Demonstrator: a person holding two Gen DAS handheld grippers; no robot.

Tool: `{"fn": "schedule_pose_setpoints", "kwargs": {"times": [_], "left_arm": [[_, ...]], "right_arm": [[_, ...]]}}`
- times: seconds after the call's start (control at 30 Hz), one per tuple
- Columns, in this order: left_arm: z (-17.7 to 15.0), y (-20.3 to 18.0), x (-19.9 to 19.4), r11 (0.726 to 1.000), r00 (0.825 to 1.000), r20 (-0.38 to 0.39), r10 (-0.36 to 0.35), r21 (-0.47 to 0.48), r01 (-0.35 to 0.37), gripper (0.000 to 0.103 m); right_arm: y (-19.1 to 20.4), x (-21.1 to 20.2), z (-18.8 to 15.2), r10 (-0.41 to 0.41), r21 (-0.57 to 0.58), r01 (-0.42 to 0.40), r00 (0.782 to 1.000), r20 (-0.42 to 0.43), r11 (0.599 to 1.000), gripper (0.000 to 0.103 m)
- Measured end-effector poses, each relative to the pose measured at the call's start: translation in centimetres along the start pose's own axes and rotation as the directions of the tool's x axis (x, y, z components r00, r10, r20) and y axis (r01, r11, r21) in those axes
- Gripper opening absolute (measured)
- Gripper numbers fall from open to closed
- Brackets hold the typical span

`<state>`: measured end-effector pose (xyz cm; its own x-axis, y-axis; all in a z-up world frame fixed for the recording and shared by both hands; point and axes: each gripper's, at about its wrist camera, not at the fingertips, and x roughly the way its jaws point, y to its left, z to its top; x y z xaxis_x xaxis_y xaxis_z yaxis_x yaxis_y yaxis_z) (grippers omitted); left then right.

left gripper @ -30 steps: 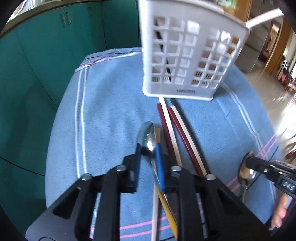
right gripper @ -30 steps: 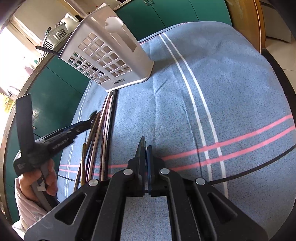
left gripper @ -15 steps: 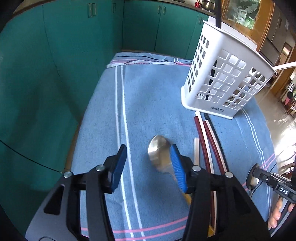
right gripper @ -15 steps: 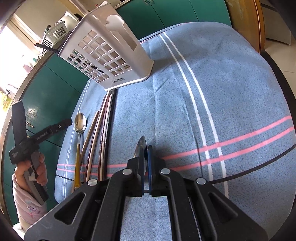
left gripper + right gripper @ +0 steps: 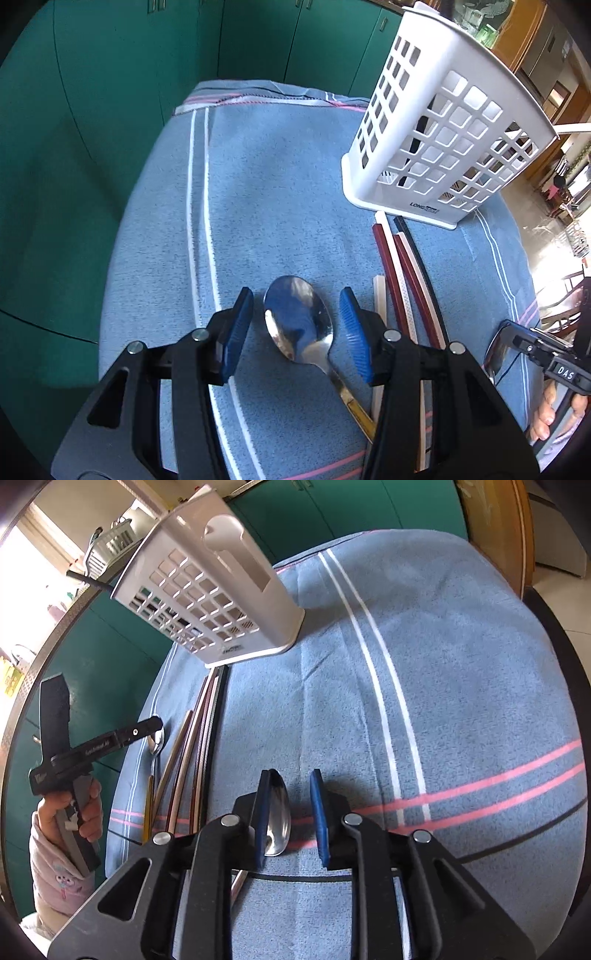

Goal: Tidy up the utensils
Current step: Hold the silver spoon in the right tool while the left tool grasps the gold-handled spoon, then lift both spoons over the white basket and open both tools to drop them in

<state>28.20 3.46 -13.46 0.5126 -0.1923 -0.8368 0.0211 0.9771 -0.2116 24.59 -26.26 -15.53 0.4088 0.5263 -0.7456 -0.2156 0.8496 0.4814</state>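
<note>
In the left wrist view, the left gripper (image 5: 297,332) is spread wide, and a spoon (image 5: 299,321) lies flat on the blue cloth (image 5: 277,184) between its fingers, touching neither. In the right wrist view, the right gripper (image 5: 290,808) is spread too, with a second spoon (image 5: 279,812) against its left pad.

The near end of the spoon's handle (image 5: 352,404) runs under the left gripper's (image 5: 297,328) right finger and is lost there. The chopsticks (image 5: 402,273) have their near ends hidden behind the same finger, and their far tips meet the foot of the white basket (image 5: 439,147), whose top is cut by the frame. What stands inside the basket shows only as dark slivers through the holes. In the right wrist view the second spoon (image 5: 279,812) lies against the right gripper's (image 5: 291,812) left finger, its handle hidden below; whether they touch cannot be told.
</note>
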Motion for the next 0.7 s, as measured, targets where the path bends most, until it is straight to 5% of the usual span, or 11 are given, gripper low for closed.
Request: {"fn": "schedule_pose_setpoints", "kwargs": {"times": [0.23, 0.3, 0.37, 0.43, 0.7], "left_arm": [[1.0, 1.0, 0.6, 0.998, 0.998, -0.012, -0.057, -0.003, 0.057, 0.048], [1.1, 1.2, 0.7, 0.998, 0.998, -0.014, -0.061, -0.001, 0.061, 0.042], [1.2, 1.4, 0.9, 0.998, 0.997, -0.021, -0.069, -0.004, 0.069, 0.021], [1.2, 1.8, 1.1, 0.996, 0.995, -0.026, -0.092, -0.024, 0.091, 0.011], [0.2, 2.1, -1.3, 0.995, 0.996, 0.050, -0.068, -0.072, 0.071, 0.007]], "right_arm": [[-0.7, 0.3, 0.5, 0.073, -0.004, -0.073, 0.997, -0.011, 0.997, 0.024], [-0.7, 0.3, 0.5, 0.085, -0.014, -0.085, 0.996, -0.013, 0.996, 0.024], [-0.8, 0.3, 0.5, 0.100, -0.024, -0.101, 0.995, -0.018, 0.995, 0.023], [-0.7, 0.4, 0.5, 0.121, -0.028, -0.121, 0.992, -0.025, 0.992, 0.011], [0.4, -1.5, 0.5, 0.041, -0.047, -0.038, 0.998, 0.049, 0.998, 0.002]]}}
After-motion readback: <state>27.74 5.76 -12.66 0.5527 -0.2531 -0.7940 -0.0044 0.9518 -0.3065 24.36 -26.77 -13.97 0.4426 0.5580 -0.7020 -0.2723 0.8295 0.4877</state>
